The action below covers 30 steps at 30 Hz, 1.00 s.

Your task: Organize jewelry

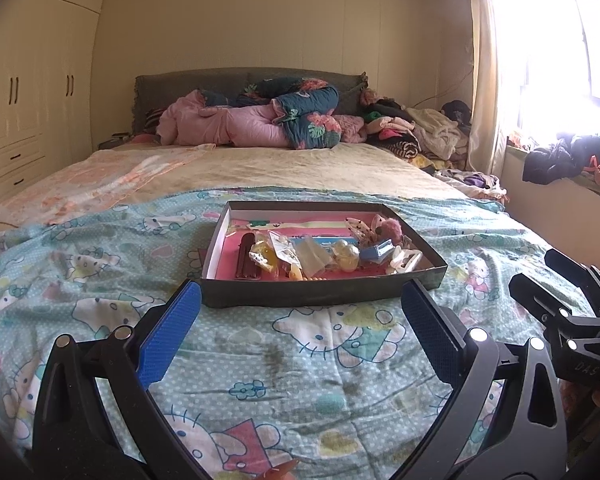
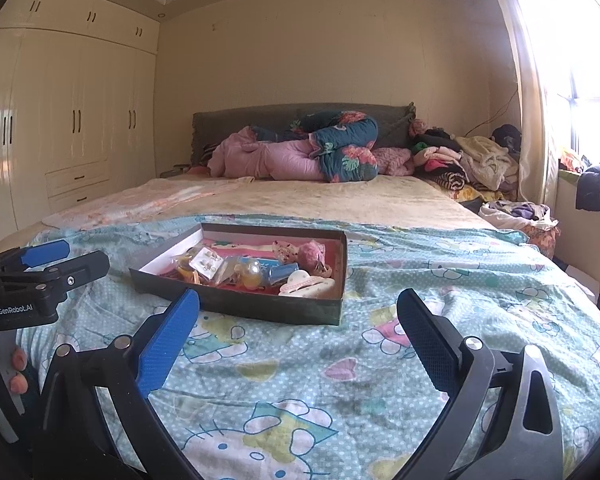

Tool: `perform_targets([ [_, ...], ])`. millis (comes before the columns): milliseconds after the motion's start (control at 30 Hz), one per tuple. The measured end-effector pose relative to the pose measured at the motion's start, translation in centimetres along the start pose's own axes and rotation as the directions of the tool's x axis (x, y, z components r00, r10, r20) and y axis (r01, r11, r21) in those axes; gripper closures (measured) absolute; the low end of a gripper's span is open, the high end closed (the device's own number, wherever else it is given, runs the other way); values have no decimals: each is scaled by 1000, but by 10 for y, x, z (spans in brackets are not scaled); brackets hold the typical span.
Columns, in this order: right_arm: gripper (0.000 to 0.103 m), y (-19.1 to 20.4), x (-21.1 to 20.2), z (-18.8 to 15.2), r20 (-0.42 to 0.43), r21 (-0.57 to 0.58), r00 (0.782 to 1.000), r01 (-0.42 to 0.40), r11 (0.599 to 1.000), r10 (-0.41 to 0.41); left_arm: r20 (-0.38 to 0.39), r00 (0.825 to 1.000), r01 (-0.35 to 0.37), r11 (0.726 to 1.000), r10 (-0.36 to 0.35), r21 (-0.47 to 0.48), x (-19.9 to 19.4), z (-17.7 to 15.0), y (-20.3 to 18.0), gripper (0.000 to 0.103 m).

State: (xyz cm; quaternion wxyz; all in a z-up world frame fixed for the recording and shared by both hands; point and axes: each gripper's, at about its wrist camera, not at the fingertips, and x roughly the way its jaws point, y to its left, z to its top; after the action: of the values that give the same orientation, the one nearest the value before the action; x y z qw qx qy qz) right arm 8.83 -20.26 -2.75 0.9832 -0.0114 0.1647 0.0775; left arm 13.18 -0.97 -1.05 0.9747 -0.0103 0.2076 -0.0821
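A shallow dark box (image 1: 324, 290) with a pink floor lies on the patterned blanket; it also shows in the right wrist view (image 2: 236, 300). It holds several small items: a brown hair clip (image 1: 247, 261), clear packets with earrings (image 2: 209, 263), yellowish beads (image 1: 346, 256), a pink fluffy piece (image 1: 390, 230) and a white clip (image 1: 404, 261). My left gripper (image 1: 302, 300) is open and empty, just short of the box's near wall. My right gripper (image 2: 298, 308) is open and empty, to the right of the left one, near the box's front right corner.
The turquoise cartoon blanket (image 1: 260, 360) covers the near half of the bed. Rolled quilts (image 1: 260, 120) and a pile of clothes (image 1: 420, 132) lie at the headboard. A wardrobe (image 2: 72, 120) stands at the left, a window sill with clothes (image 1: 568, 160) at the right.
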Motion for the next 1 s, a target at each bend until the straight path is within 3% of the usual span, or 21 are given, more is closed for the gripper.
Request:
perform_targets([
  [400, 6, 11, -13, -11, 57, -25, 997, 47, 999, -45, 28, 998, -53, 998, 52, 22, -10, -15, 4, 11],
  [1000, 6, 16, -14, -13, 77, -36, 996, 45, 998, -42, 35, 998, -46, 999, 45, 12, -7, -19, 8, 11],
])
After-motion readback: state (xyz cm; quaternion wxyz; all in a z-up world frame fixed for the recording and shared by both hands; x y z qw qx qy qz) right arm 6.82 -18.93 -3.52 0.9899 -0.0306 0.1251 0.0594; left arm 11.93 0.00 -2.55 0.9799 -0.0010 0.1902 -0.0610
